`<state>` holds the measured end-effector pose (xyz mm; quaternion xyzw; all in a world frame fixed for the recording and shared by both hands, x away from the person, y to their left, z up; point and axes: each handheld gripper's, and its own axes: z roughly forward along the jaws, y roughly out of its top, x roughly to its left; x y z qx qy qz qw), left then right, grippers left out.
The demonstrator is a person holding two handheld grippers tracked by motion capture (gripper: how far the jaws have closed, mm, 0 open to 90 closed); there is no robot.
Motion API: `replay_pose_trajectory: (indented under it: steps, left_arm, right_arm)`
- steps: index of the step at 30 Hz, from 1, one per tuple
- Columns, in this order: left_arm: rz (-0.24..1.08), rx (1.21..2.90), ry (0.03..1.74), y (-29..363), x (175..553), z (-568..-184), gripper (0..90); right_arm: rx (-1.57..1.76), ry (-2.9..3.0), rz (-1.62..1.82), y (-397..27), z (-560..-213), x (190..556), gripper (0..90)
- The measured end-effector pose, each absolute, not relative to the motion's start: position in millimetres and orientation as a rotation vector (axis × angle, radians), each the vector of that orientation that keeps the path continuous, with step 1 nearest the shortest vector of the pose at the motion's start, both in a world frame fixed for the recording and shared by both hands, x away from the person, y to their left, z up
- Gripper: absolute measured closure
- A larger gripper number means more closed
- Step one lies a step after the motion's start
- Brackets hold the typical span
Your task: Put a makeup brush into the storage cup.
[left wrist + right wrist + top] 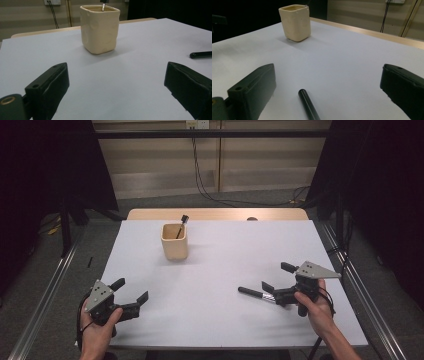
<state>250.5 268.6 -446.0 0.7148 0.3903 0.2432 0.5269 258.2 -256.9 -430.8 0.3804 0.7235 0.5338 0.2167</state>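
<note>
My right gripper (276,279) sits near the right edge of the surface (225,315), fingers spread wide, gripping nothing. A black pen (255,293) lies flat on the surface there, pointing left toward the middle. In the right gripper view I see the pen (308,105) between my two fingers (252,92), nearer the left one, its rounded end poking forward; I cannot tell whether it touches either of them. From the high view its near end disappears under the gripper.

My left gripper (135,290) is by the near left corner, fingers (48,86) released too, with bare surface between them. It looks straight at the cup (100,28).

The cup (174,241), cream and squarish, stands upright toward the far edge, left of centre, well apart from both grippers. A second black pen (181,226) leans inside it, tip sticking out over the far rim. From the left gripper view I catch the loose pen's end (200,54) off at the right, well clear of the cup.
</note>
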Motion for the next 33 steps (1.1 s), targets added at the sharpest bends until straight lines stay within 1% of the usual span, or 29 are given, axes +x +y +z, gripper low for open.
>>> replay_pose_trajectory:
  steps: [13,21,28,29,33]
  left_arm:
    - [0.580,1.714,0.920,270,251,-445,5.9]
    - [0.581,1.712,0.929,270,250,-445,5.8]
    - [0.578,1.699,0.924,270,248,-444,5.8]
    - [0.579,1.699,0.924,270,248,-444,5.8]
    - [0.573,1.697,0.921,270,247,-443,5.7]
  right_arm:
    - [0.998,2.207,1.306,-240,-423,280,0.4]
    - [0.985,2.343,1.242,-240,-423,288,1.1]
    - [1.017,2.466,1.110,-242,-420,298,3.7]
    - [1.017,2.484,1.084,-242,-420,299,5.4]
    - [0.972,2.573,0.978,-239,-420,302,5.3]
